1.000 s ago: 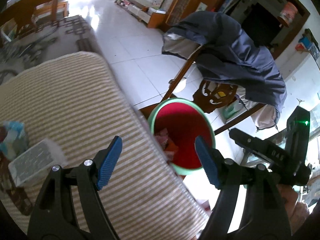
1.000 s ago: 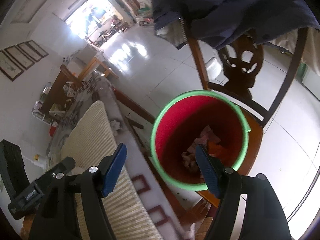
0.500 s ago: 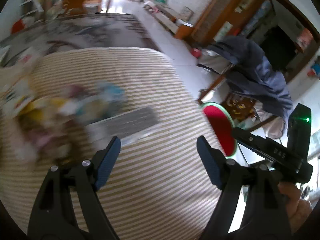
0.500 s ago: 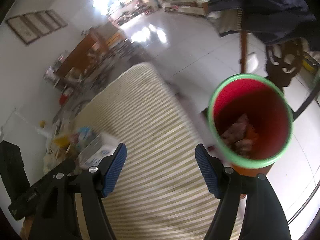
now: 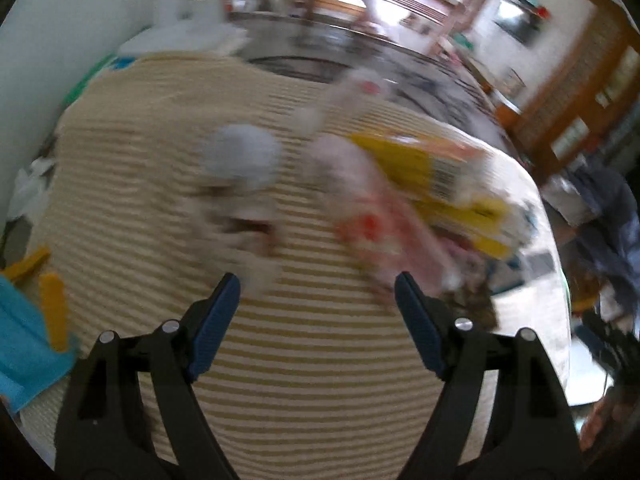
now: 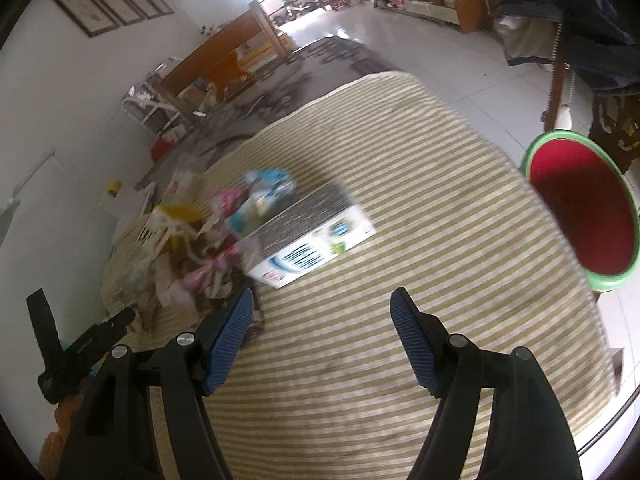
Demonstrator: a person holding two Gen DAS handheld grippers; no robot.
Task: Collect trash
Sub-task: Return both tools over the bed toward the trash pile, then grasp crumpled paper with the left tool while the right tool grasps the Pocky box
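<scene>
A heap of trash (image 6: 192,248) lies on the striped cloth: pink and yellow wrappers, a blue packet (image 6: 268,188) and a white carton (image 6: 312,236) with a grey top. In the blurred left wrist view I see a yellow wrapper (image 5: 436,176), pink wrappers (image 5: 380,224) and a pale crumpled wad (image 5: 240,156). The red bin with a green rim (image 6: 588,212) stands off the cloth's right edge. My left gripper (image 5: 316,292) is open and empty just short of the heap. My right gripper (image 6: 320,308) is open and empty above bare cloth, right of the heap.
The striped cloth (image 6: 440,184) covers a low table. A chair draped with a dark jacket (image 6: 580,24) stands behind the bin. Blue cloth (image 5: 24,344) and yellow pegs (image 5: 52,304) lie at the cloth's left edge. Wooden furniture (image 6: 224,60) lines the far wall.
Both grippers have swung away from the bin to the left and now face the trash heap on the cloth. Both stay open and empty.
</scene>
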